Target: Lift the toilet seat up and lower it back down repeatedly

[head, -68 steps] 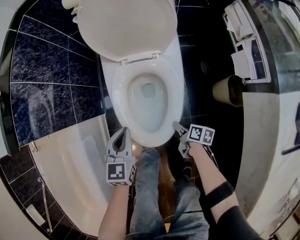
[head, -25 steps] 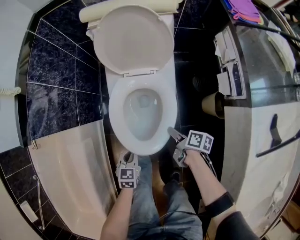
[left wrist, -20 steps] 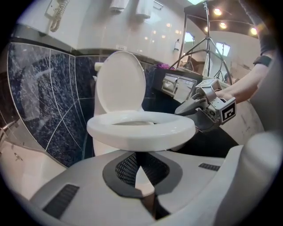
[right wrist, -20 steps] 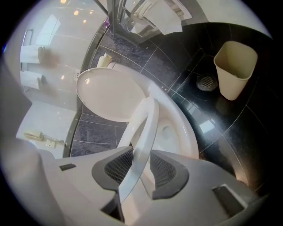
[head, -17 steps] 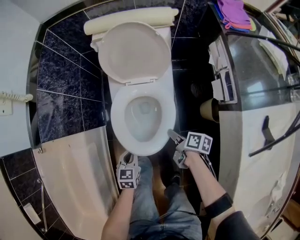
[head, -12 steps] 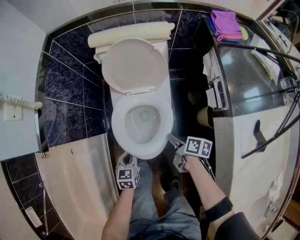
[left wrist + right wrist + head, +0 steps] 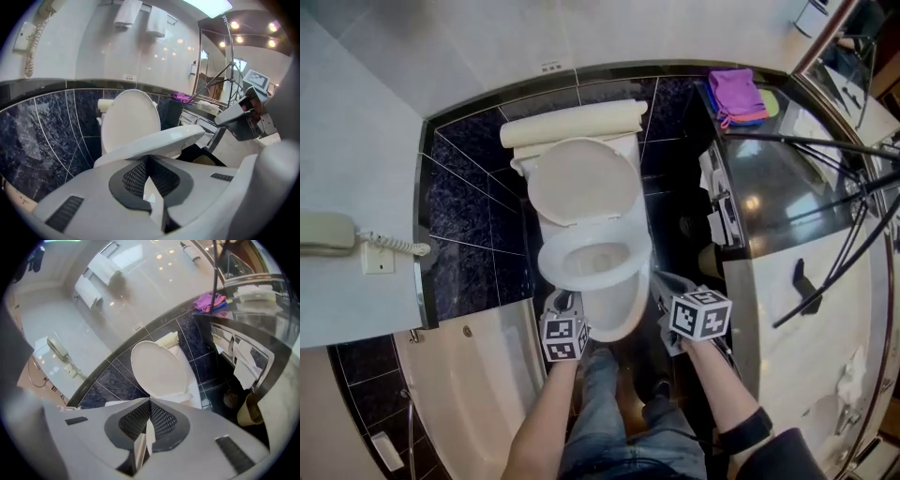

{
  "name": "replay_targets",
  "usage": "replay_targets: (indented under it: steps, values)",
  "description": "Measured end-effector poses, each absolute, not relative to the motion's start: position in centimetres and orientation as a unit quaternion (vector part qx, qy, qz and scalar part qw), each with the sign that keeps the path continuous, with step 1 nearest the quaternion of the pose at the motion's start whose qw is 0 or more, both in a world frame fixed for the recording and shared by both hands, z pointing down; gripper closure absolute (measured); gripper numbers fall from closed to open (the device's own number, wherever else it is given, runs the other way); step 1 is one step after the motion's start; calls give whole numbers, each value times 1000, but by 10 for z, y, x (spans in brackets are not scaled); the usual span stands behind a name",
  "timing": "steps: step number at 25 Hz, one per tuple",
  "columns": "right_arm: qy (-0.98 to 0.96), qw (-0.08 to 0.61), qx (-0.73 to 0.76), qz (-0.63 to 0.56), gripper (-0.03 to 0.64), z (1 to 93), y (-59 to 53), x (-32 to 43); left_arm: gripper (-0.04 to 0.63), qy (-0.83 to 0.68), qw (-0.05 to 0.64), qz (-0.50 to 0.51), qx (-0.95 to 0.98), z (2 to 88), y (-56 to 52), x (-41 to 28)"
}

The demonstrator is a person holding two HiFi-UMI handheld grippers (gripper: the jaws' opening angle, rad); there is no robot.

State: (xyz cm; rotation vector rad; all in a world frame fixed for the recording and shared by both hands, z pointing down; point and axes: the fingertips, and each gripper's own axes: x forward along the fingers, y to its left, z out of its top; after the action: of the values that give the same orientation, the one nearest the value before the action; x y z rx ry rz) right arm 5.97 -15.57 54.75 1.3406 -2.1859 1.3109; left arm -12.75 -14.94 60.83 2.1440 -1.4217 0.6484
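The left gripper (image 7: pixel 147 159) had its jaws together, the tips meeting right at the underside of the seat (image 7: pixel 159 143). Only a thin pale sliver showed between the pads lower down. The seat ran as a tilted white slab across the top of those tips, its front edge raised off the bowl (image 7: pixel 623 314). I could not tell whether the tips pinched the rim or only bore it from below.

The right gripper (image 7: pixel 150 404) was clenched. Its jaws had just closed and the mesh pads lay against each other with nothing to be seen between them. White parts of the toilet showed close past the tips on either side. Contact with the seat could not be made out there.

In the head view the left gripper sat at the bowl's front left, its marker cube towards the person. The right gripper stood just beside the bowl's front right and pointed up and in towards the rim. In the left gripper view the right gripper's tip was near the high end of the seat.

The lid (image 7: pixel 583 183) stood upright behind the seat, against the tank (image 7: pixel 572 125) and the dark tiled wall. A phone (image 7: pixel 323 232) hung on the pale wall at the left, and purple cloths (image 7: pixel 736 94) lay on the counter at the right.
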Motion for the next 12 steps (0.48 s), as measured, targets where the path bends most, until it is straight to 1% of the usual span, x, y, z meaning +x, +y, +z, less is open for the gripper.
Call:
replay_targets:
  steps: [8, 12]
  values:
    - [-788, 173, 471, 356, 600, 512, -190, 44, 604, -507, 214, 234, 802, 575, -235, -127]
    - [-795, 178, 470, 340, 600, 508, -204, 33, 604, -504, 204, 230, 807, 563, -280, -129]
